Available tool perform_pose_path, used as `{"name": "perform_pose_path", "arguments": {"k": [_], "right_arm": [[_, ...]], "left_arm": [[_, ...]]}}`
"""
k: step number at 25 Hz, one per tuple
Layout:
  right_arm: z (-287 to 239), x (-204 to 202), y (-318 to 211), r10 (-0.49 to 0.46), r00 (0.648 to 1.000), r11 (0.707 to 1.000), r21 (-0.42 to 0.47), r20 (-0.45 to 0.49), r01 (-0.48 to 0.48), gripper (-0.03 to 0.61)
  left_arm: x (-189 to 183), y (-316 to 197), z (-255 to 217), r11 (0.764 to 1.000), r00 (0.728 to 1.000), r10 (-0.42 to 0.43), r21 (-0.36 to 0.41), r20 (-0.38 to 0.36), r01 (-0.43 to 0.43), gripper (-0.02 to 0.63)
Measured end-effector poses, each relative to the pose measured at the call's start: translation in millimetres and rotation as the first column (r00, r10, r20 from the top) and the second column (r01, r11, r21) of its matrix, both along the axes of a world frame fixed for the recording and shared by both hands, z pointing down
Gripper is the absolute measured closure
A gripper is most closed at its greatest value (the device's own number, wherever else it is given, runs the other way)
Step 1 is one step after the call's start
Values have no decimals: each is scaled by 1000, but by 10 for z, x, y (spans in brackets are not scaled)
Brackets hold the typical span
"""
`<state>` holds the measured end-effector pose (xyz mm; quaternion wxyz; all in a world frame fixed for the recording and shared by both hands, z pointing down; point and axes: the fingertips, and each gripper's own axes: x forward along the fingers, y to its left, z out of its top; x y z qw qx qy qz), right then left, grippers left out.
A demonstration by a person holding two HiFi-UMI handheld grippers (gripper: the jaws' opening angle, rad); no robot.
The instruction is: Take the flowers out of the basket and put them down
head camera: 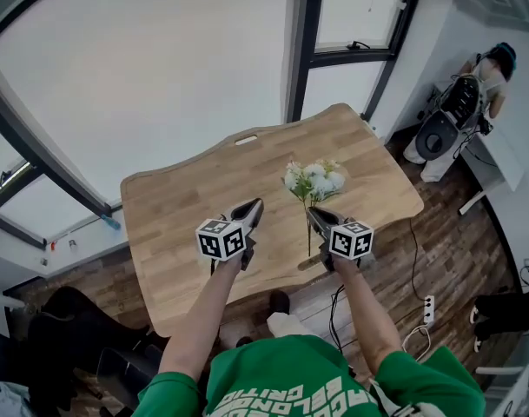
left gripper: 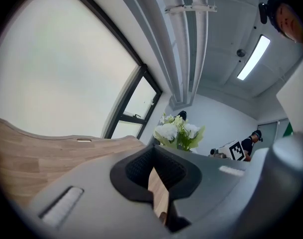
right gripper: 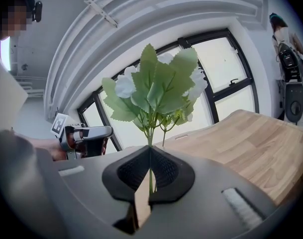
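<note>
The right tool point(head camera: 314, 215) had its jaws pressed fully together on the thin green stem of an artificial flower sprig point(head camera: 314, 181). In the right gripper view the stem ran straight up out of the seam between the pads point(right gripper: 167, 169). The serrated leaves and white blooms of the sprig point(right gripper: 153, 86) fanned out directly above and ahead of the tool's tip point(right gripper: 150, 149). In the head view the blooms stood just beyond the right tool, over the middle of the wooden worktop point(head camera: 177, 215), and the stem trailed back under the tool toward the worktop's near edge. Whether its lower end touched the wood could not be told.

The left tool point(head camera: 254, 207) hovered just to the left of the right one, level with it and apart from the sprig. Its jaws were closed with nothing between them — only a sliver of the worktop point(left gripper: 32, 151) showed through the slot below the tip point(left gripper: 152, 152). From that tool the flowers point(left gripper: 177, 132) appeared ahead and slightly to the right, with the right tool's marker cube point(left gripper: 236, 150) farther right. The right gripper view showed the left tool point(right gripper: 86, 133) off to its left — over the worktop point(right gripper: 251, 143), which stretched away ahead and to the right.
</note>
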<state>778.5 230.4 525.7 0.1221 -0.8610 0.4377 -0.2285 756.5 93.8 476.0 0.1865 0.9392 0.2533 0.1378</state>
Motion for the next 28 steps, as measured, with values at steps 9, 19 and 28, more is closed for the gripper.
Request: {"name": "perform_pose_path", "arguments": {"k": [9,19,28], "right_arm": [[456,481,-145,-51,995,998,-35,81,54,571],[1254,725,-401,-116,969,981,-126,218,146,571],[1795,824,-660,-189,931,949,-186,313,255,571]], "left_arm": [[310,-140,244,999,998,-46,22,52,44,594],[456,-481,444,991,986,-133,34,100,130,594],[505,-731,664,977,966,-213,29,145,210,594]]}}
